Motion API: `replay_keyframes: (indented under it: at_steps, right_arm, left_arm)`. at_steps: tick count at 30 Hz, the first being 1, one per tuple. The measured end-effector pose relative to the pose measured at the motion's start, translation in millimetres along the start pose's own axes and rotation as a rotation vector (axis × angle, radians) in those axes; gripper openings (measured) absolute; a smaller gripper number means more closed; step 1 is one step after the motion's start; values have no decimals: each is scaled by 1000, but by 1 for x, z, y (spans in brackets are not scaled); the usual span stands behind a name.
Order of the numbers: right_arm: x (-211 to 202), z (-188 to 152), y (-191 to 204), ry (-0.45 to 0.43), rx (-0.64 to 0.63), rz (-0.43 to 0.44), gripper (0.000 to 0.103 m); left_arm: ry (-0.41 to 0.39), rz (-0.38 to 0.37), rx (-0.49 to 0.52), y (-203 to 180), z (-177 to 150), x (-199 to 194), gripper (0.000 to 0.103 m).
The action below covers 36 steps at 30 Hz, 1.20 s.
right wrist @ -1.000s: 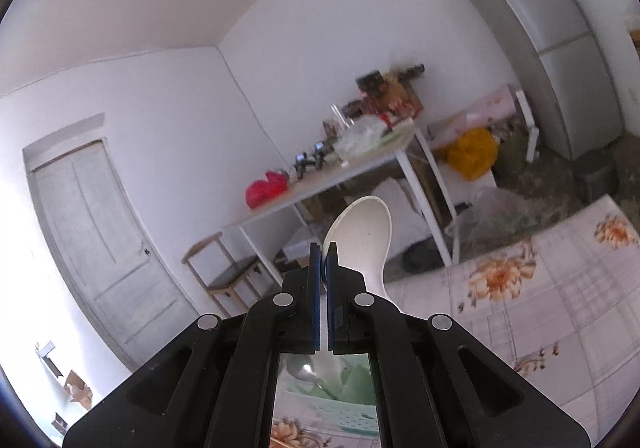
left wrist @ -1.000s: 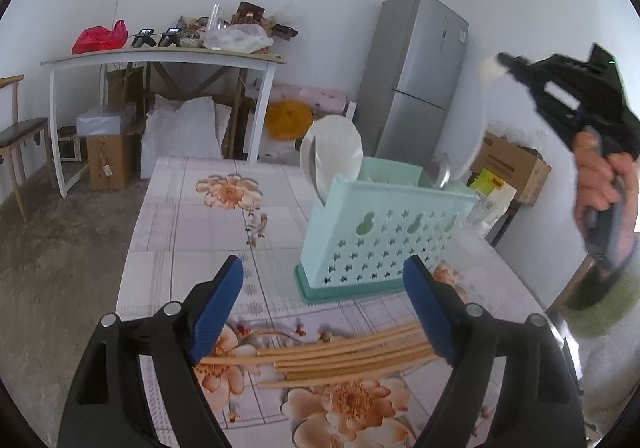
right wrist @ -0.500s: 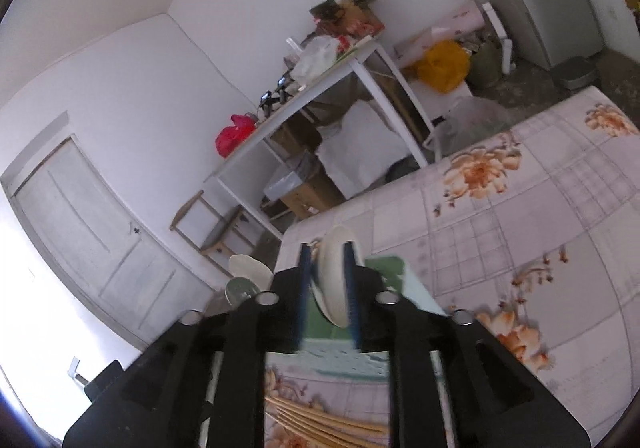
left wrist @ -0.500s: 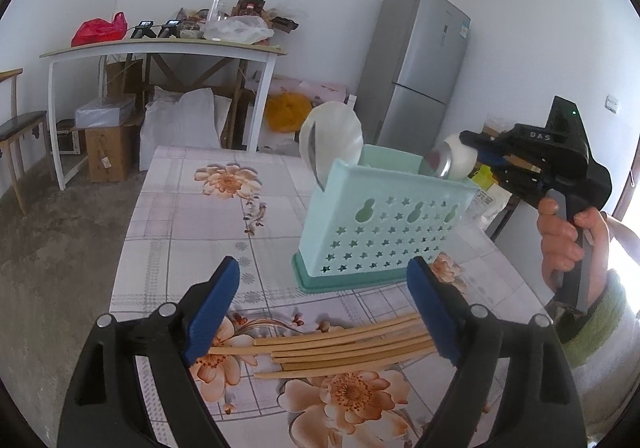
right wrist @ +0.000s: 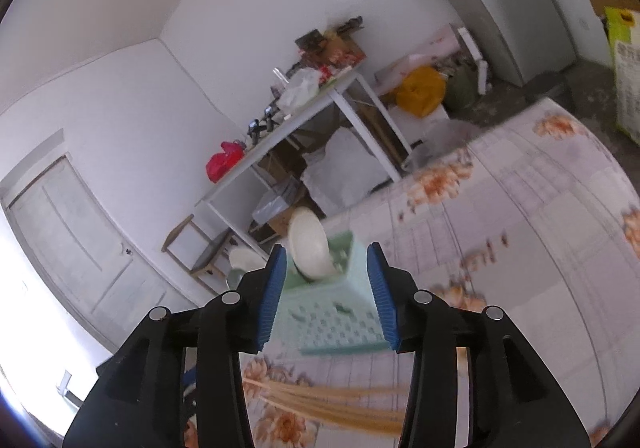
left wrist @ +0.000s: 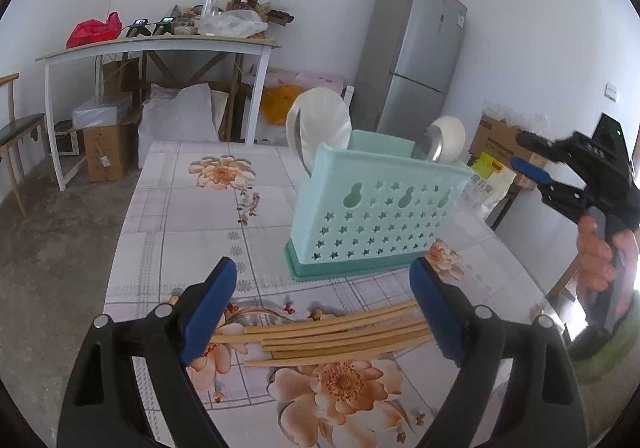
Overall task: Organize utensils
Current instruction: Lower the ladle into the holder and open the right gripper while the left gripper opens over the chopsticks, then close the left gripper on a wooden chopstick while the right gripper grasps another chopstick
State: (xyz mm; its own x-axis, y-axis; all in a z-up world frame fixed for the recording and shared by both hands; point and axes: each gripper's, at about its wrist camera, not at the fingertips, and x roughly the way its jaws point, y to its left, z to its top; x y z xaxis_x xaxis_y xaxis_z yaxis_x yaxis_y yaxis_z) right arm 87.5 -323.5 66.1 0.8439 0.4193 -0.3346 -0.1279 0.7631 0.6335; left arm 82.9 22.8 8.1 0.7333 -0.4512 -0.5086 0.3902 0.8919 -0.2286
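Note:
A mint green utensil holder (left wrist: pixel 380 208) stands on the floral table. A white spoon (left wrist: pixel 450 136) and a metal spoon (left wrist: pixel 430 144) stand in its right end; white spoons (left wrist: pixel 320 128) stand in its left end. Several bamboo chopsticks (left wrist: pixel 336 336) lie on the table in front of it, between the open fingers of my left gripper (left wrist: pixel 324 312). My right gripper (right wrist: pixel 326 288) is open and empty, held above the holder (right wrist: pixel 332 312); it shows at the right in the left wrist view (left wrist: pixel 536 172). The white spoon (right wrist: pixel 308 248) stands in the holder below it.
The floral tablecloth (left wrist: pixel 192 216) covers the table. A white side table (left wrist: pixel 160 44) with clutter, boxes and bags stand behind it. A grey fridge (left wrist: pixel 416 60) stands at the back right. A cardboard box (left wrist: pixel 500 136) and a chair (left wrist: pixel 20 128) stand at the sides.
My right gripper carried the white spoon down to the holder, opened and let it go; the spoon now stands in the holder's right end. My left gripper stayed open over the chopsticks.

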Motion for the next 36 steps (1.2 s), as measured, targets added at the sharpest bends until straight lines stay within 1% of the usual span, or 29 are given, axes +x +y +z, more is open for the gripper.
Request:
replay_keyframes:
  at_steps: [4, 7, 10, 12, 17, 19, 21, 25, 26, 27, 29, 30, 31, 32, 33, 35, 36]
  right_arm:
    - [4, -33, -11, 84, 37, -31, 43]
    - [14, -60, -15, 161, 45, -75, 43]
    - [20, -79, -12, 217, 34, -92, 43]
    - [23, -91, -7, 254, 14, -94, 43]
    - [26, -116, 8, 330, -22, -64, 43]
    - [27, -128, 15, 362, -45, -62, 43]
    - [30, -137, 20, 392, -64, -67, 43]
    - [35, -153, 18, 431, -60, -80, 43]
    - [37, -155, 17, 437, -56, -87, 43]
    - [39, -157, 15, 442, -51, -93, 43]
    - [40, -156, 14, 450, -42, -102, 43]
    - [42, -157, 12, 453, -40, -106, 43]
    - [42, -156, 12, 454, -39, -112, 43]
    - [42, -156, 11, 454, -37, -117, 43]
    - [42, -155, 10, 455, -33, -119, 43]
    - [45, -156, 7, 459, -20, -128, 43]
    - [46, -156, 6, 460, -15, -127, 43]
  left_arm:
    - [25, 2, 11, -2, -6, 1, 86]
    - [42, 5, 17, -4, -9, 3, 86]
    - [50, 13, 18, -5, -10, 6, 86]
    - [53, 24, 11, -5, -9, 8, 86]
    - [81, 64, -8, -3, -11, 18, 86]
    - [91, 63, -17, 0, -13, 20, 85]
    - [103, 49, -21, 2, -14, 22, 80]
    - [143, 36, 3, 1, -14, 34, 65]
    - [160, 36, 18, -1, -13, 39, 59]
    - [170, 36, 29, -2, -12, 43, 55]
    - [202, 30, 57, -5, -10, 56, 40]
    - [218, 27, 71, -7, -9, 63, 36]
    - [228, 27, 81, -9, -8, 69, 28]
    - [239, 28, 93, -11, -8, 75, 24]
    - [252, 26, 108, -13, -8, 81, 22]
    - [293, 29, 150, -18, -9, 96, 14]
    - [310, 31, 168, -20, -11, 102, 13]
